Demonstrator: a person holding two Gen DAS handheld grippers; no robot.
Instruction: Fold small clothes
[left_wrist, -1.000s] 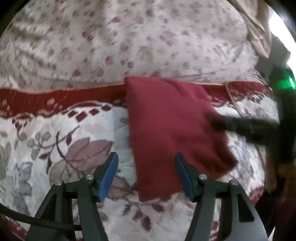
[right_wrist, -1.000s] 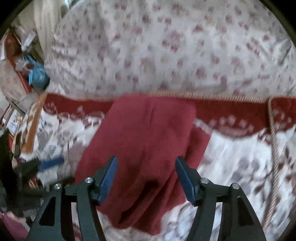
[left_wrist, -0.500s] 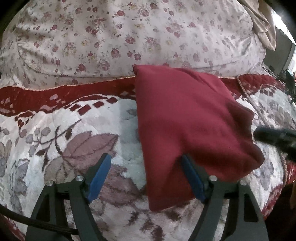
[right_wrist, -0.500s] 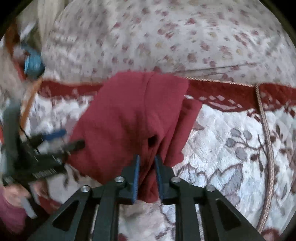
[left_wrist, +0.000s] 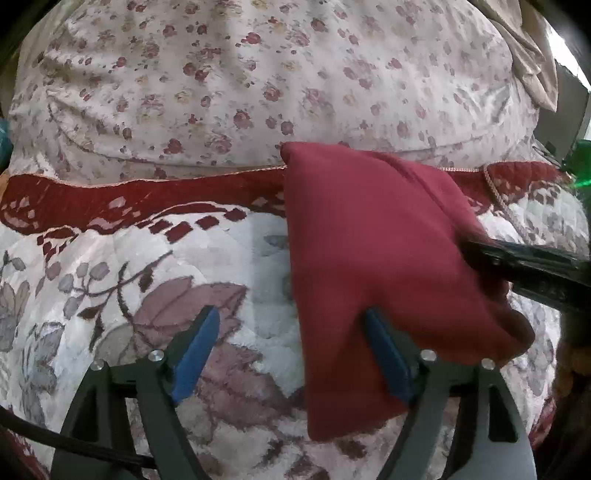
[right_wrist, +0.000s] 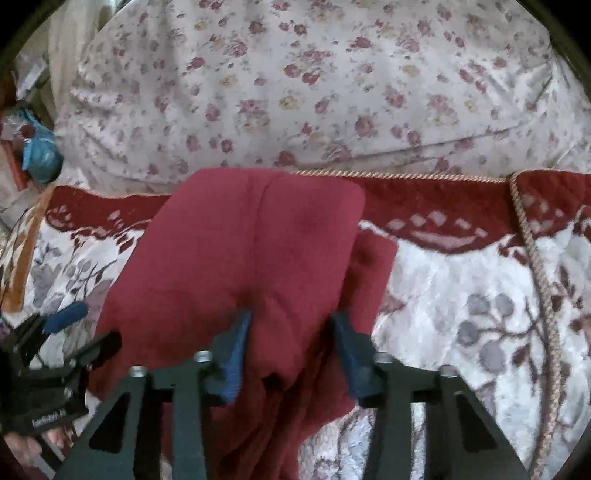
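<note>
While the folded red garment (left_wrist: 369, 251) lay on the floral bedspread (left_wrist: 110, 266) against the flowered pillow (right_wrist: 332, 74), we saw the left gripper (left_wrist: 291, 354) spread wide, straddling its edge, and the right gripper (right_wrist: 291, 332), just reopening, straddling a bunched fold.

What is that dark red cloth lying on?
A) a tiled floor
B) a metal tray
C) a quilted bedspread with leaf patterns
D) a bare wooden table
C: the dark red cloth lies flat on a quilted bedspread printed with leaves and a red border.
</note>
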